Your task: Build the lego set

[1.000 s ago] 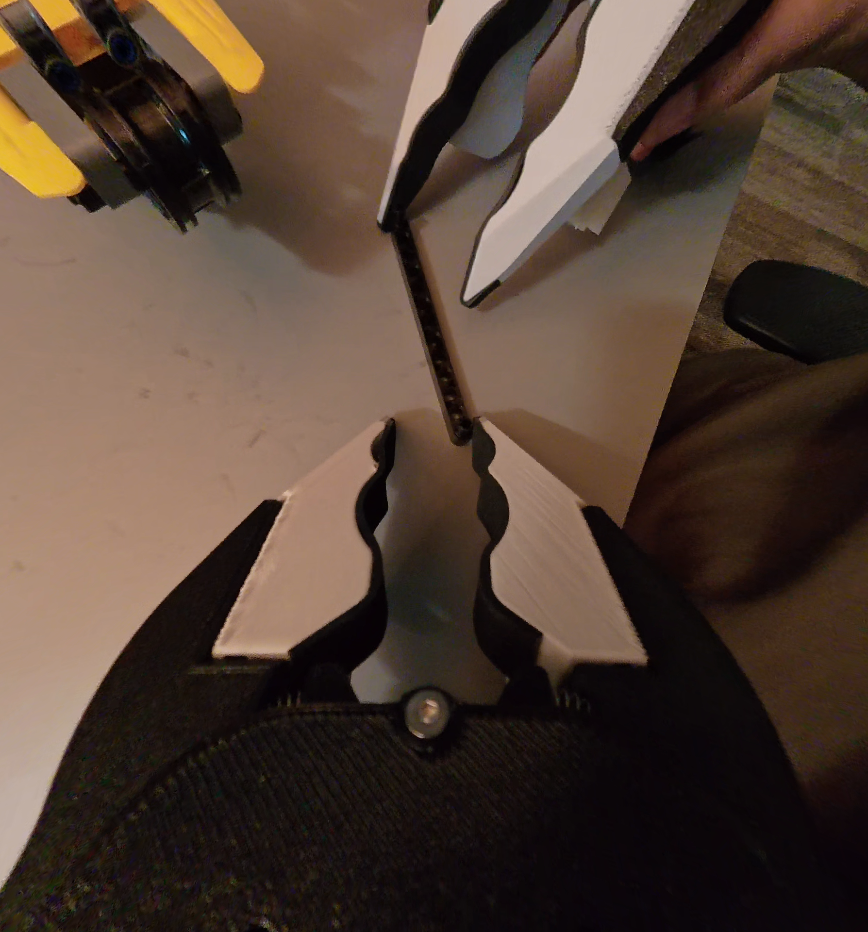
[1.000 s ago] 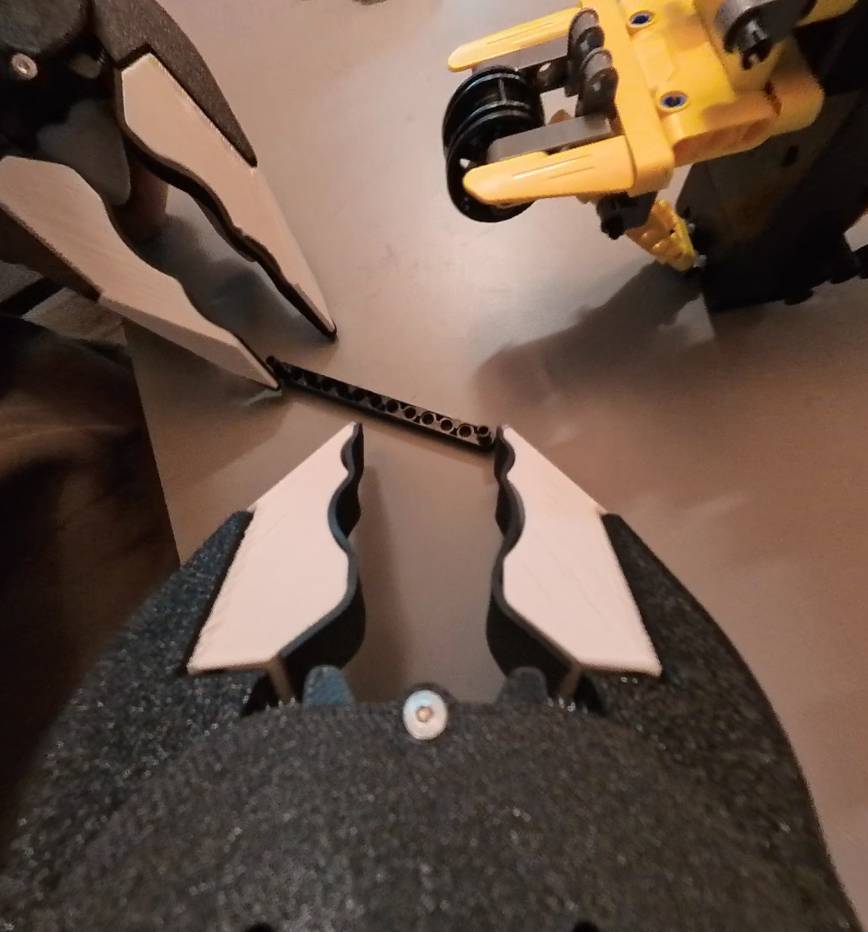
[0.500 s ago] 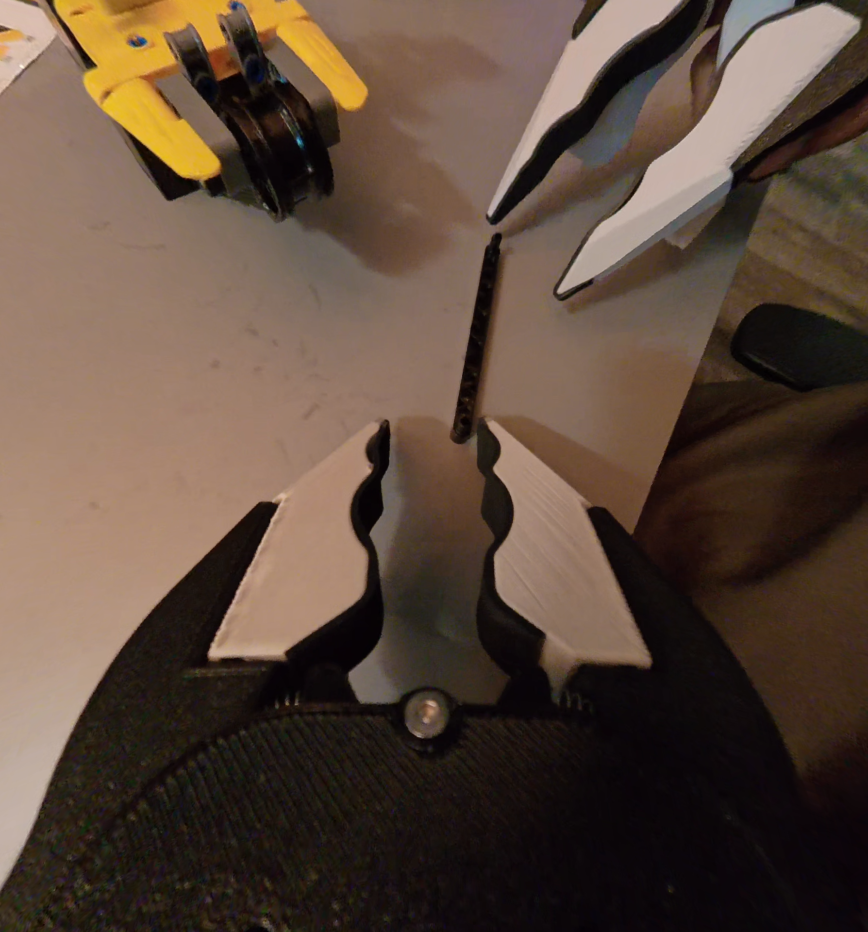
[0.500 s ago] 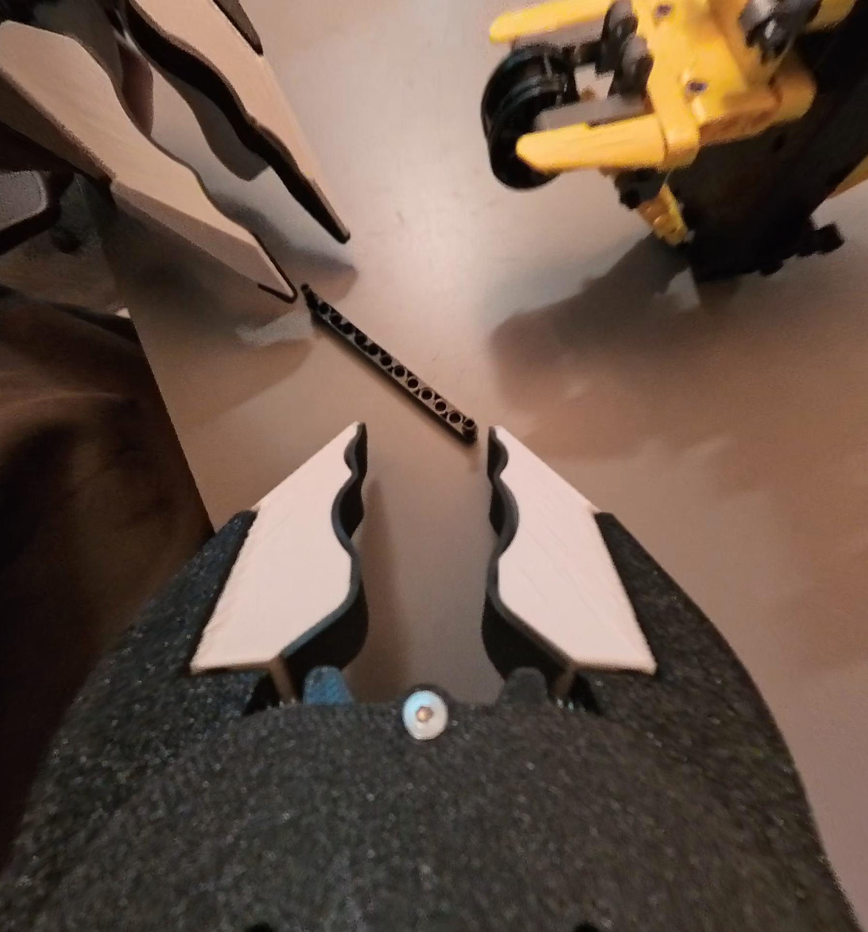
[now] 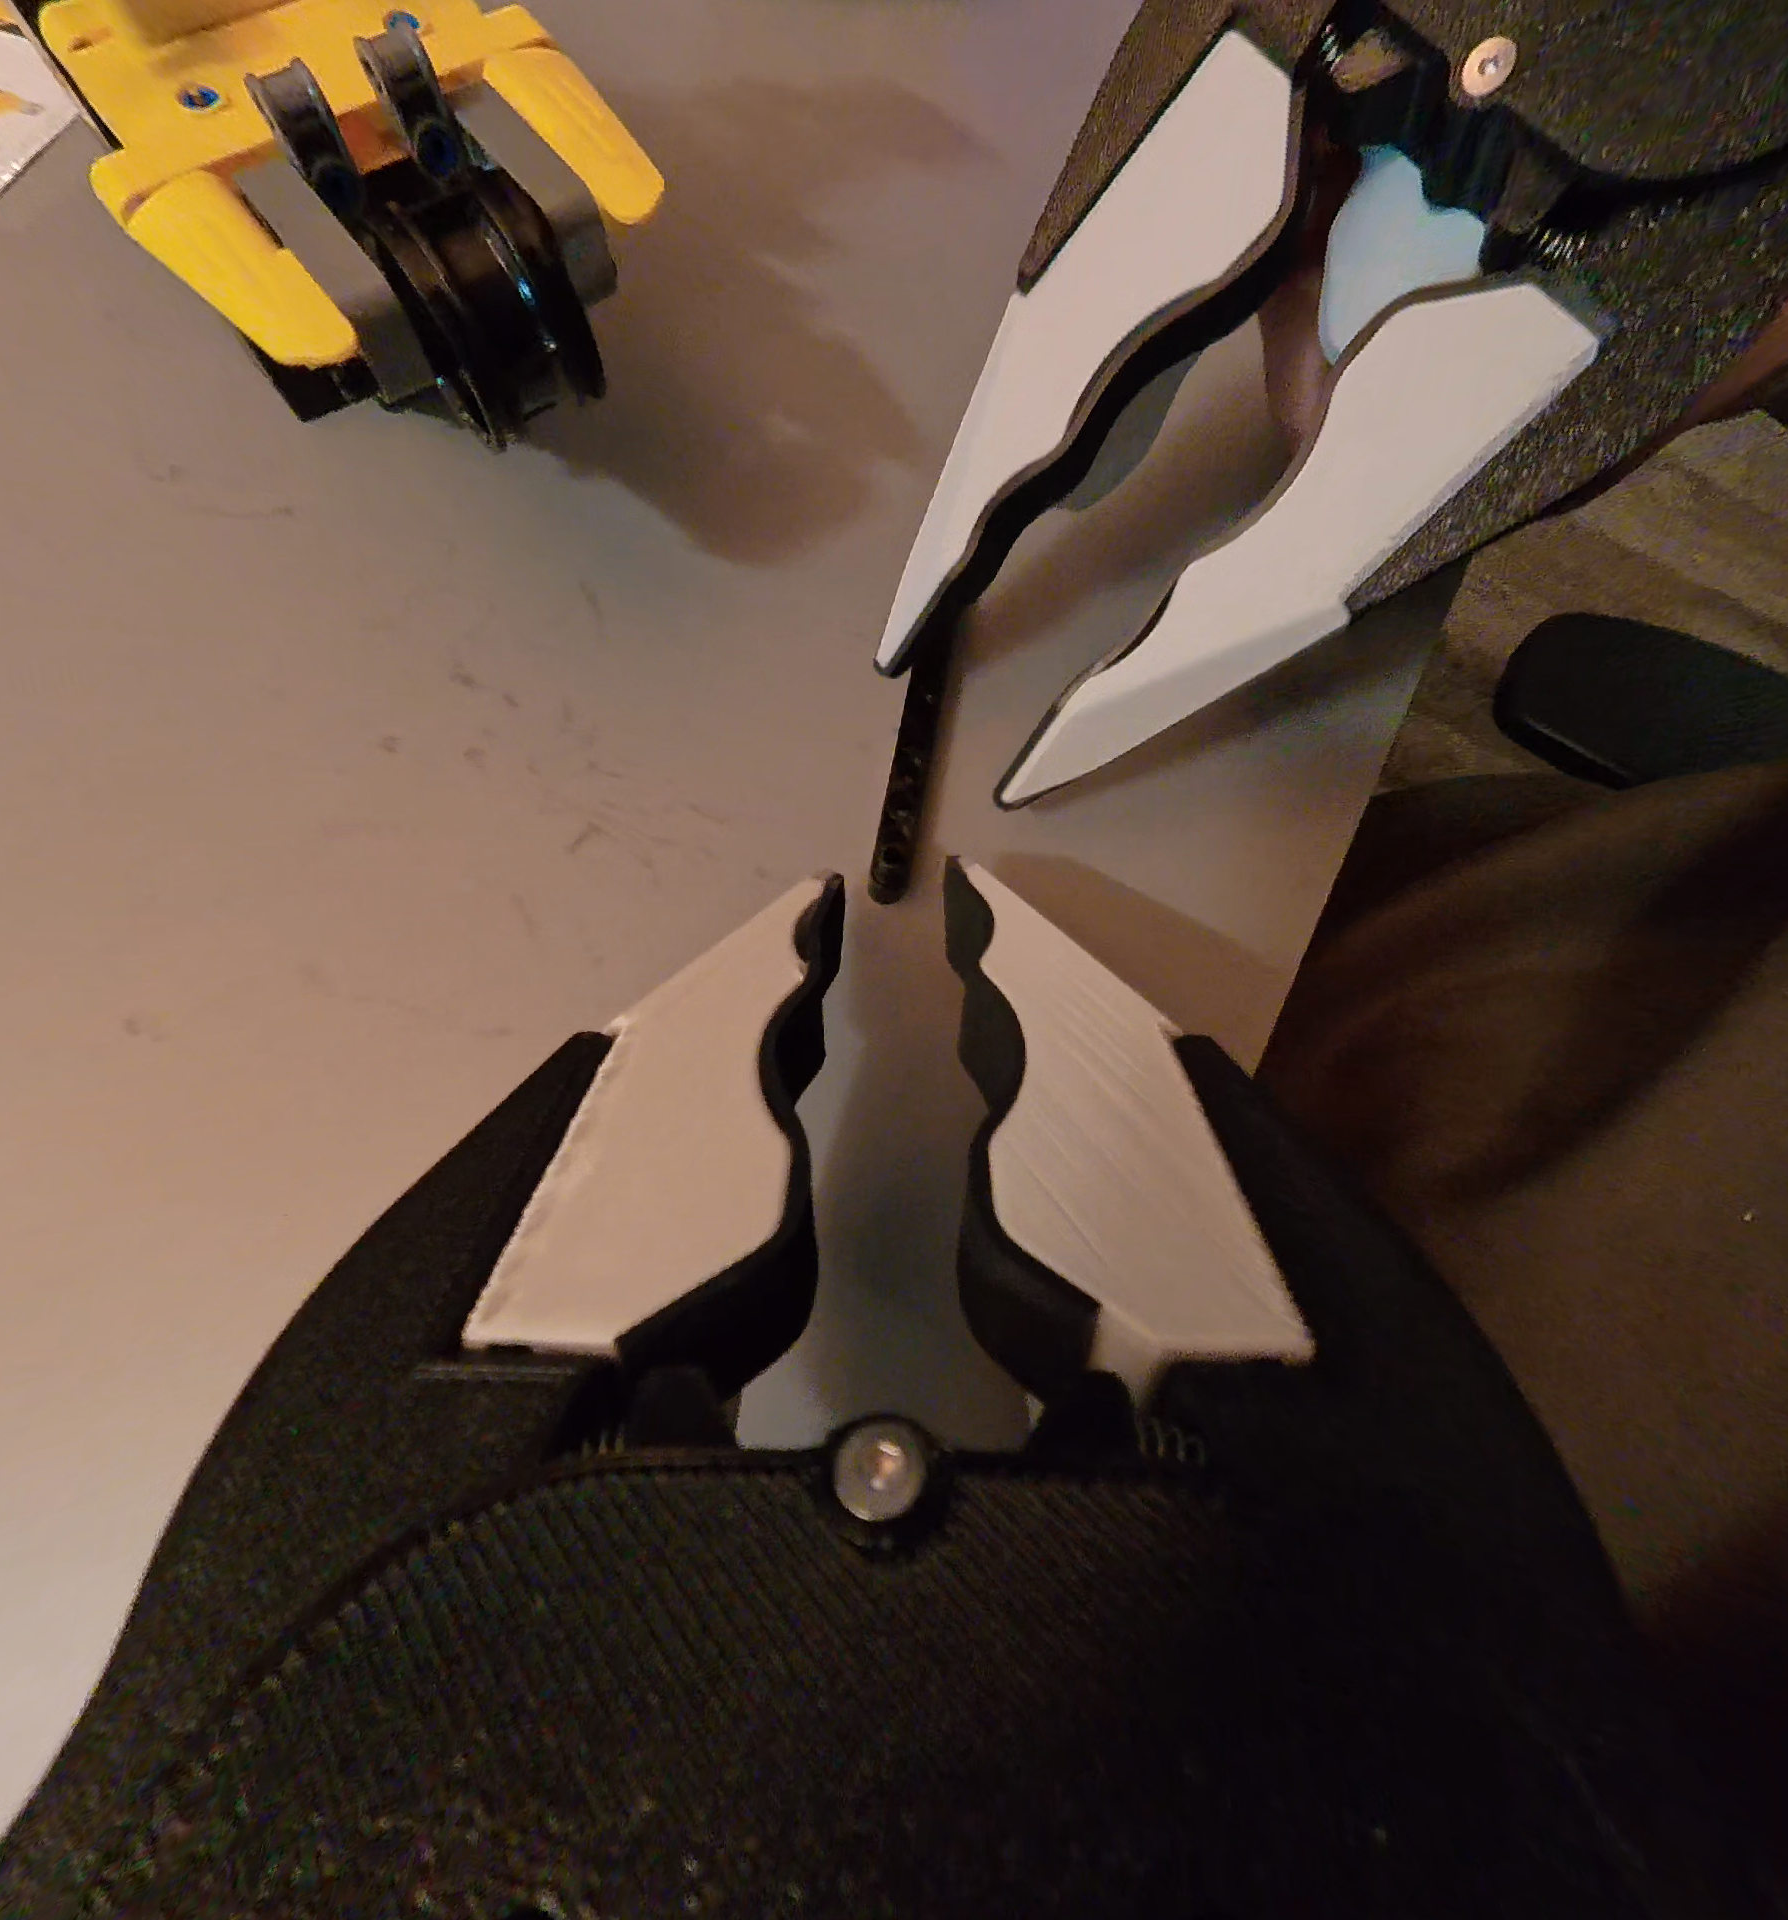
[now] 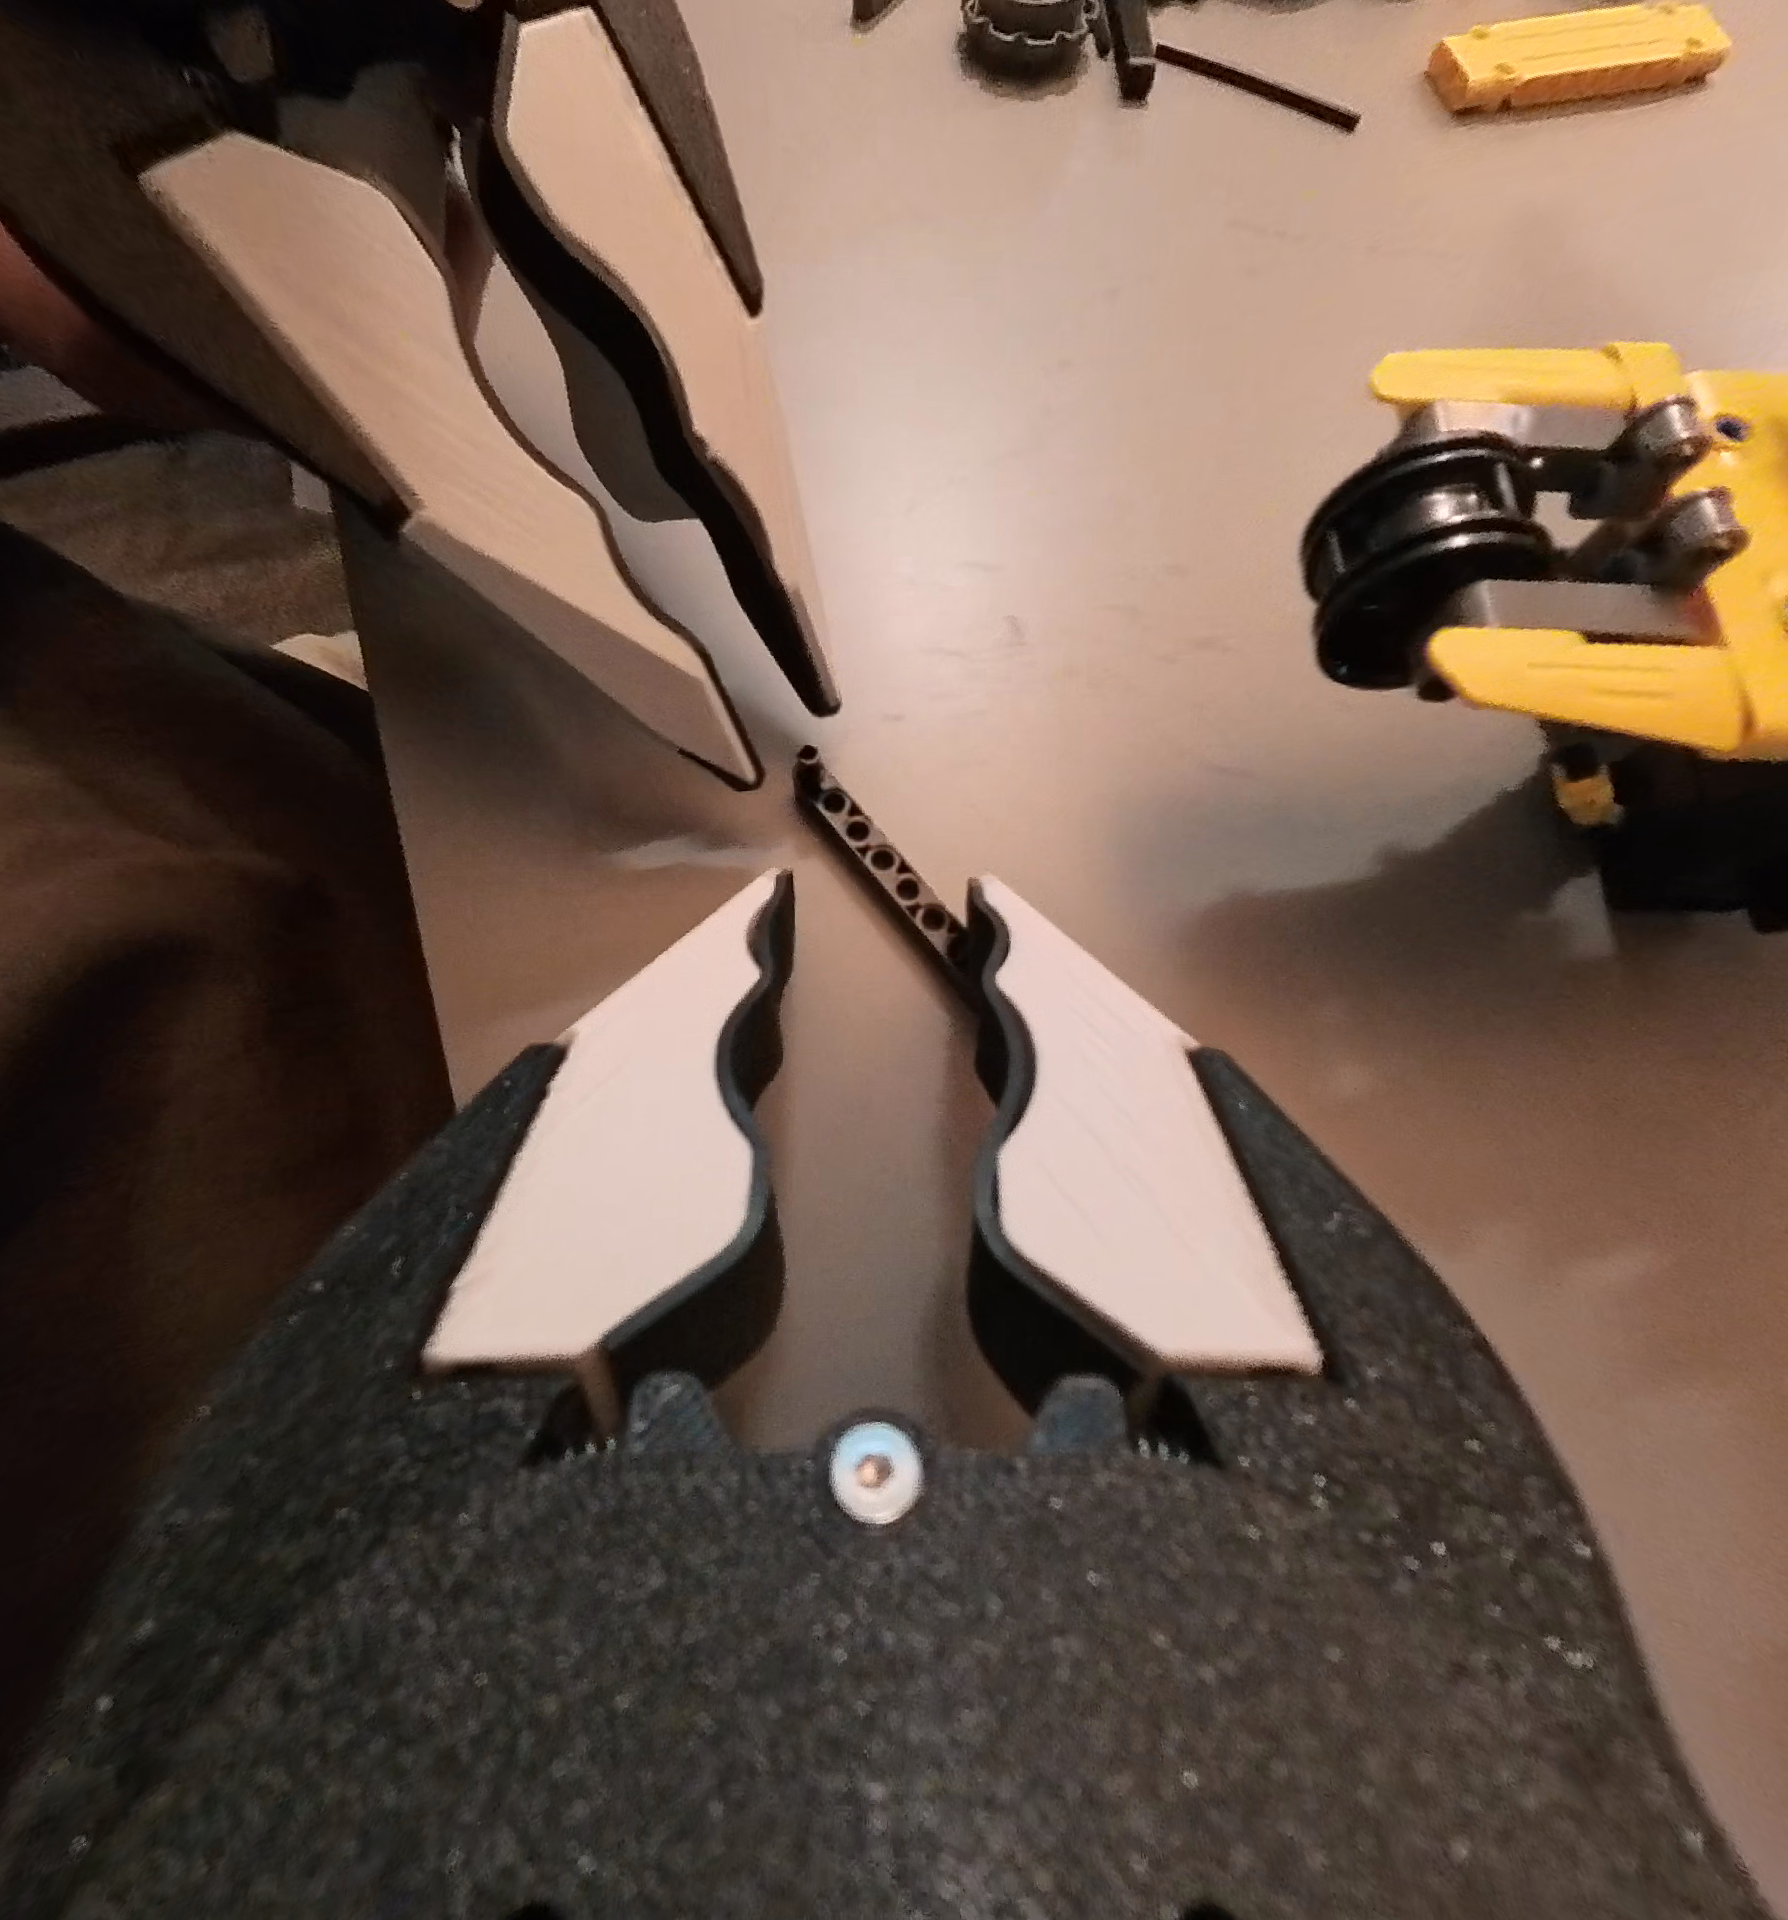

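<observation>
A thin black beam with a row of holes lies flat on the grey table near its edge. My left gripper is open, and its tips flank the beam's near end. My right gripper comes from the opposite side, open, with one fingertip over the beam's far end. In the right wrist view the beam runs in between my right gripper's fingers, along the inner side of the right one. The left gripper stands open at the beam's other end. Neither holds it.
A yellow and black brick-built model with black wheels stands farther in on the table, also in the right wrist view. A yellow brick and dark loose parts lie at the back. The table edge and a chair armrest are close by.
Both grippers have closed in on the beam from its two ends. The beam now points into the right gripper's gap instead of lying across it. Both stay open.
</observation>
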`<state>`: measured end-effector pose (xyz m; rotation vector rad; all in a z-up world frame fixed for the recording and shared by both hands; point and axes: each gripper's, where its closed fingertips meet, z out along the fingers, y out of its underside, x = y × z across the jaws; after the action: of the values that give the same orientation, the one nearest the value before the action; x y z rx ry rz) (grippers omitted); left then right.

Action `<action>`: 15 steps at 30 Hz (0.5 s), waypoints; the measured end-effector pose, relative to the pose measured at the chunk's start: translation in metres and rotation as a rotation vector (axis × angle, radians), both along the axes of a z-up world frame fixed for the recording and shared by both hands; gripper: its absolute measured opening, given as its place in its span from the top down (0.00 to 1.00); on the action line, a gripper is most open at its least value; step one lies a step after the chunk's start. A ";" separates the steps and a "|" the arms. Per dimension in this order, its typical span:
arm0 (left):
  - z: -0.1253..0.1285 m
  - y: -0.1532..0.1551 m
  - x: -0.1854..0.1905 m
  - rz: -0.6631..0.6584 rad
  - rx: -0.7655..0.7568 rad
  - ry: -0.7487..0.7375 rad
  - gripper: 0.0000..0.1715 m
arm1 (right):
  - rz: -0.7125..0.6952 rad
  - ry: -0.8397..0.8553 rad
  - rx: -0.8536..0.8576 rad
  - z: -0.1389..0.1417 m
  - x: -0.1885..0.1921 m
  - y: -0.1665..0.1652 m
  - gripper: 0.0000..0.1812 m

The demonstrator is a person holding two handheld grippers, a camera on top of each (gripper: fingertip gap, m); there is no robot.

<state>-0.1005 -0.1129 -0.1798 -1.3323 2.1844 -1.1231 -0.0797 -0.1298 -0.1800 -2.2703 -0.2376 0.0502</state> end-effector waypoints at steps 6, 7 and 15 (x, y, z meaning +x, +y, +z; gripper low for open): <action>0.000 -0.001 0.004 0.015 0.012 -0.009 0.96 | -0.018 -0.070 -0.012 -0.006 0.003 0.004 0.88; -0.001 0.000 0.005 0.018 0.016 -0.006 0.96 | -0.019 -0.077 -0.014 -0.006 0.003 0.005 0.88; -0.003 0.001 0.007 0.042 0.057 -0.015 1.00 | -0.006 -0.120 -0.027 -0.009 0.003 0.007 0.93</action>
<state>-0.0932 -0.1119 -0.1824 -1.3344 2.1513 -1.0446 -0.0769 -0.1233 -0.1888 -2.3033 -0.2942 -0.0868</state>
